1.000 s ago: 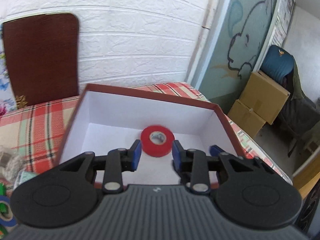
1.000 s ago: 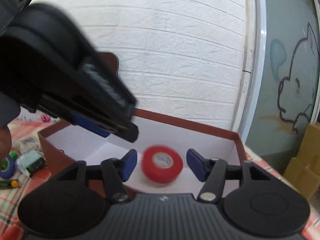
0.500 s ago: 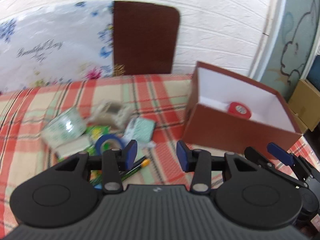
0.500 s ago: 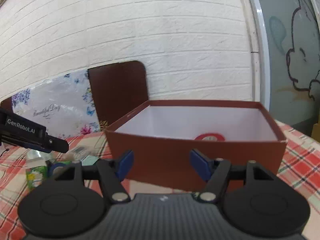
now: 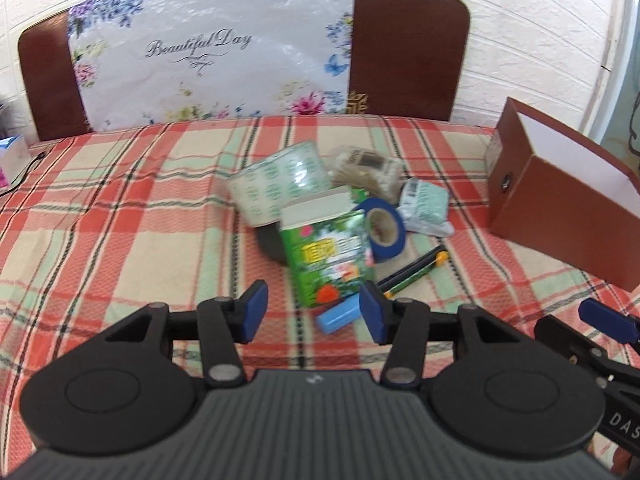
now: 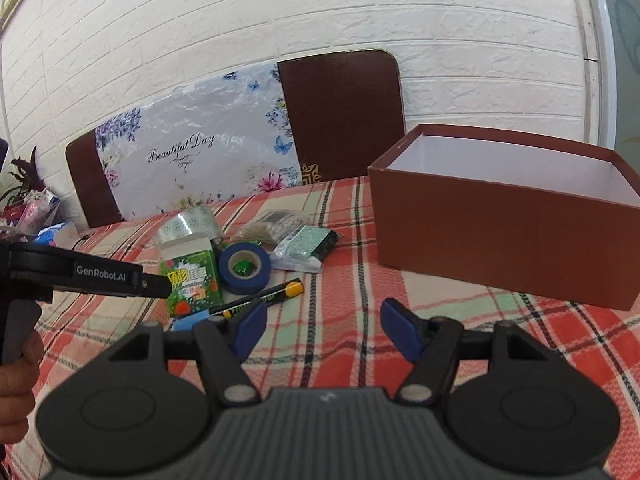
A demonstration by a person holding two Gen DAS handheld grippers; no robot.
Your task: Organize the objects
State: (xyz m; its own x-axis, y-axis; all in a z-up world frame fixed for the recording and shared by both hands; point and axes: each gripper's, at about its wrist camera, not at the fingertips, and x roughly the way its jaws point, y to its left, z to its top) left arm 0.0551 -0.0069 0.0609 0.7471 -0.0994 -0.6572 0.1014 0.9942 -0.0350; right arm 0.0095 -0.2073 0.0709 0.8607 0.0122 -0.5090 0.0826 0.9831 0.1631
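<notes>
A pile lies on the plaid cloth: a green carton [image 5: 328, 256], a blue tape roll [image 5: 384, 228], a clear patterned tape roll [image 5: 280, 188], a bead bag [image 5: 366, 172], a teal packet [image 5: 424, 204], a black-and-yellow marker [image 5: 416, 272] and a small blue piece [image 5: 338, 314]. My left gripper [image 5: 313, 314] hovers just short of the carton, its jaws opening, with nothing held. My right gripper [image 6: 325, 328] is open and empty, in front of the brown box [image 6: 500, 232]. The box's inside floor is hidden.
A floral "Beautiful Day" board [image 5: 212, 52] and brown panels lean on the white brick wall behind the table. The brown box [image 5: 560, 216] stands at the table's right. A hand [image 6: 16, 384] holds the left gripper's handle. Clutter sits at the far left [image 6: 36, 208].
Both grippers have pulled back out of the box and swung left toward the pile. The red tape stayed in the box and is now out of sight. The left jaws stand wider.
</notes>
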